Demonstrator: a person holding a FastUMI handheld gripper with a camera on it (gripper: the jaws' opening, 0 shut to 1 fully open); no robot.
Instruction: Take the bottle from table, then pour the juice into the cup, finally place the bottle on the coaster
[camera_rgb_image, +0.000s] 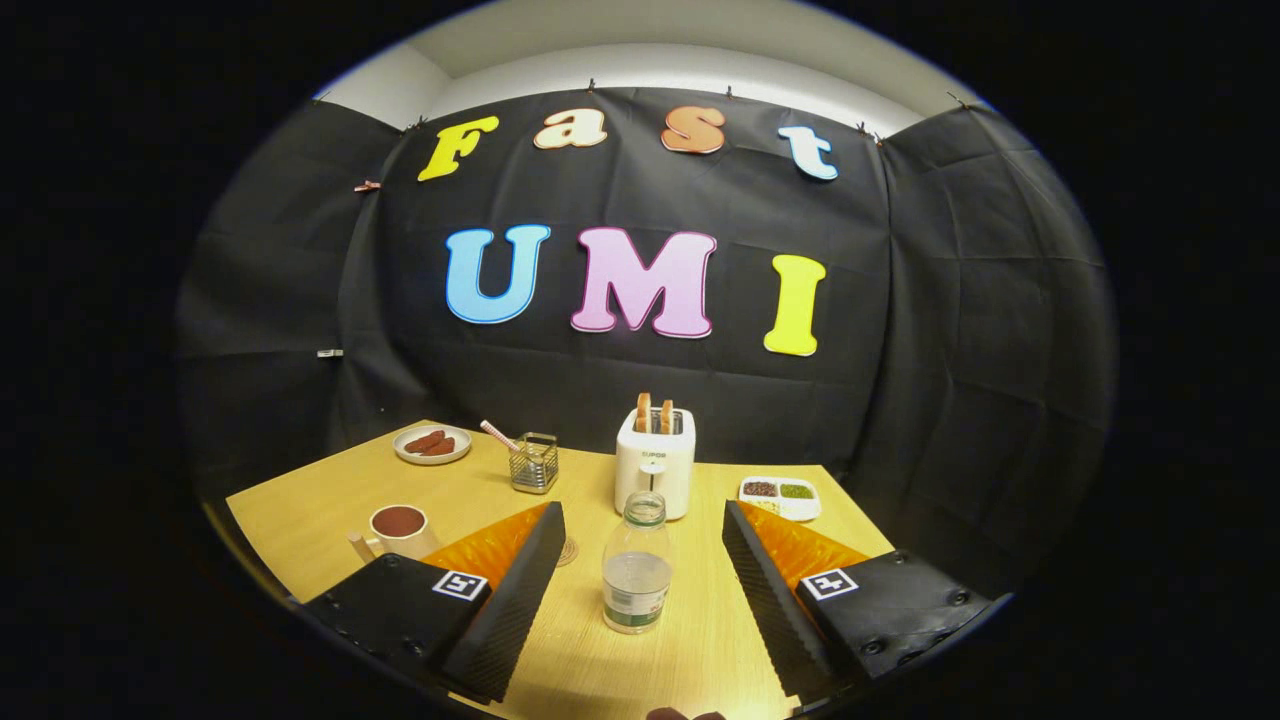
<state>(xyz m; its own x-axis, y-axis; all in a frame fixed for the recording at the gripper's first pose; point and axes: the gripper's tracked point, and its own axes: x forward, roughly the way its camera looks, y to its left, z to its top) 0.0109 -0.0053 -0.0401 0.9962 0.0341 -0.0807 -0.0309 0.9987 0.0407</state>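
A clear plastic bottle (637, 568) with no cap and a little liquid in its lower part stands upright on the wooden table (310, 510). It sits between my fingers, slightly ahead of their tips, touching neither. My gripper (640, 520) is open wide. A cream cup (398, 530) with dark contents stands to the left, just beyond the left finger (510, 600). A round coaster (567, 551) peeks out from behind the left fingertip, left of the bottle.
Behind the bottle stands a white toaster (655, 462) holding two slices. A wire holder (534, 463) with a striped straw and a plate (432, 444) of brown food sit at the back left. A divided dish (780, 496) lies at the back right.
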